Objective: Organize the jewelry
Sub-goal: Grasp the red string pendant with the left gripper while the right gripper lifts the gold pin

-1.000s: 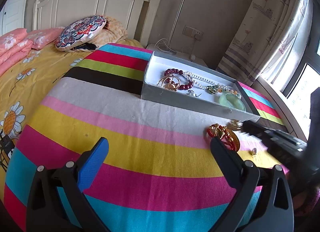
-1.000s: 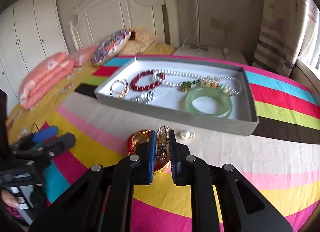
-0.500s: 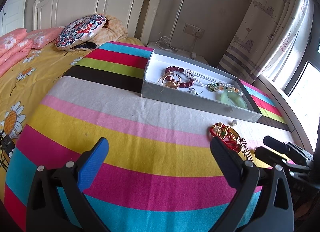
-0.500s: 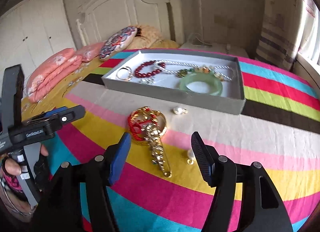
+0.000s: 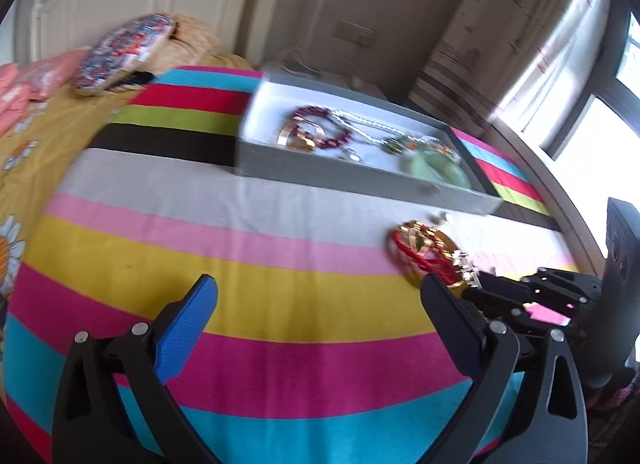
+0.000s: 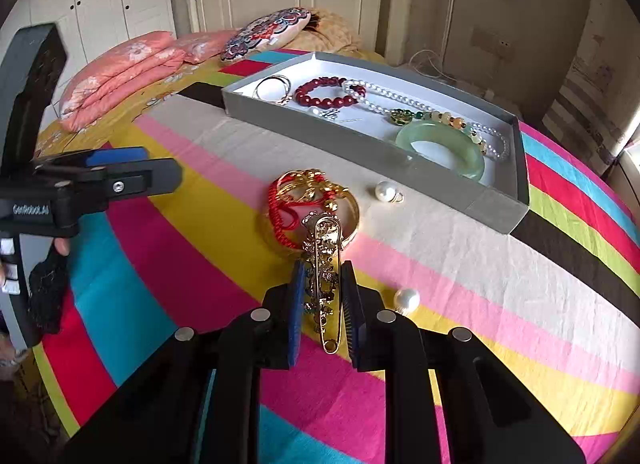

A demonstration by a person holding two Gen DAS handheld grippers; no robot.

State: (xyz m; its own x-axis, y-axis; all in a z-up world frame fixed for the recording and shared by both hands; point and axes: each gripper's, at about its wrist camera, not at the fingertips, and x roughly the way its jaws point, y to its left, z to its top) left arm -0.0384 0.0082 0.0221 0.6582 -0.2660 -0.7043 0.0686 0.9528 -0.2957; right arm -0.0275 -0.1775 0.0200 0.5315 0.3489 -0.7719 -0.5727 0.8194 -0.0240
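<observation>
Right claw (image 6: 323,296) closing around gold brooch pin (image 6: 325,284), pads flanking it; pin lying lengthwise between them, clasp loop pointing toward camera; left claw (image 5: 316,316) hanging open

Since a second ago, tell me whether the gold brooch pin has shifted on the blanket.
Yes. The gold brooch pin first lay on the red cord bracelet; now it trails toward the camera, away from the grey tray, the right gripper closing around it.

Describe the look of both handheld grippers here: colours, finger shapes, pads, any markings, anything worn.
Both are matte black plastic frames with silver round pivot bolts and two tapered fingers. The right gripper has ribbed blue pads. The left gripper shows one blue textured pad; its body carries white lettering, blurred, and pale side buttons. A black knitted cuff hangs at the left hand.
</observation>
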